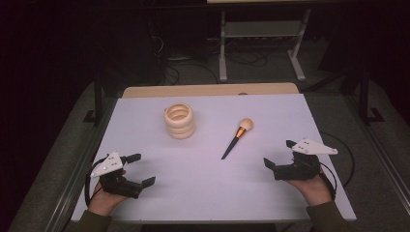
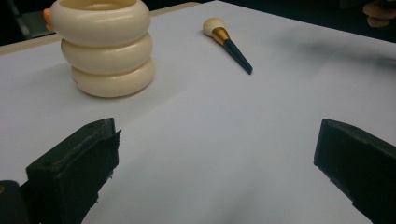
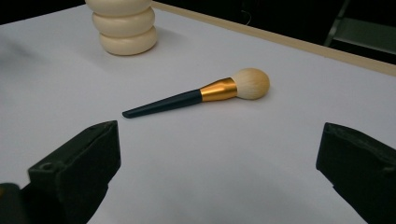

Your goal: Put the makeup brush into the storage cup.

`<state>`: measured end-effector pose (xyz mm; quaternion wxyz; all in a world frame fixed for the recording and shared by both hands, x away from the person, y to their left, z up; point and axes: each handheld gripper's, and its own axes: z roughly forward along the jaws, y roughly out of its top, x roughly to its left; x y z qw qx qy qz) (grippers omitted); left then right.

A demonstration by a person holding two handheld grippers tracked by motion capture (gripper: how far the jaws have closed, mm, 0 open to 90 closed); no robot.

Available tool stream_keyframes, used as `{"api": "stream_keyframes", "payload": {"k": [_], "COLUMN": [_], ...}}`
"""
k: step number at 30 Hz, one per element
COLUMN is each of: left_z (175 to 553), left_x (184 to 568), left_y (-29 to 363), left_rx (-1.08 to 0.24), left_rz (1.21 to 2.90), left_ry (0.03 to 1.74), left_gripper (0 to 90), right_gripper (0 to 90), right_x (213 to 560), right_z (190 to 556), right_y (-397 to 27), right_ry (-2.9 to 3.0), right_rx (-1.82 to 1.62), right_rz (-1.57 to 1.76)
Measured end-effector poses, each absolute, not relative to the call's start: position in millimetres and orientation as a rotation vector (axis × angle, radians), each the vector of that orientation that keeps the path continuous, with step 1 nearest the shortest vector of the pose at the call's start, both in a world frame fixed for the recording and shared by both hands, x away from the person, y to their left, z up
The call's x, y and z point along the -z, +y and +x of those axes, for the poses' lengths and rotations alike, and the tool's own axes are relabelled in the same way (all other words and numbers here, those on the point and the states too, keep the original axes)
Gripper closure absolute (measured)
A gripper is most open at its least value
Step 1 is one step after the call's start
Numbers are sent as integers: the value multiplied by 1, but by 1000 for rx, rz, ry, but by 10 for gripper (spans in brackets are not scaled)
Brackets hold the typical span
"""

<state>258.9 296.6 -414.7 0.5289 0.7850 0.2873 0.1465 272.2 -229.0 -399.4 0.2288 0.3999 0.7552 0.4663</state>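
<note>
A cream holder made of three stacked rings (image 1: 179, 121) stands upright on the white table (image 1: 203, 193), left of centre toward the back. A makeup brush (image 1: 238, 137) with a black handle, gold ferrule and pale bristles lies flat to its right, bristles pointing away. My left gripper (image 1: 143, 169) rests open at the front left, nothing between its jaws; the ringed holder (image 2: 105, 46) and brush (image 2: 227, 43) lie ahead of it. My right gripper (image 1: 279, 153) sits open at the front right, with the brush (image 3: 198, 97) just ahead and the holder (image 3: 125, 25) farther off.
The table's wooden back edge (image 1: 208, 90) runs behind the holder. Beyond it a dark floor holds cables and a grey metal frame (image 1: 261, 38). Black rails run along both table sides.
</note>
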Motion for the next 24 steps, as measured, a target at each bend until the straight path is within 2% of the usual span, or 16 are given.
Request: {"api": "stream_keyframes", "payload": {"k": [24], "left_z": [259], "left_x": [416], "left_y": [296], "left_rx": [-336], "left_rz": [1874], "left_ry": [680], "left_gripper": [0], "right_gripper": [0], "right_x": [386], "right_z": [296], "right_y": [-208], "right_ry": [2111], "right_rx": [-1272], "right_rz": [1083]}}
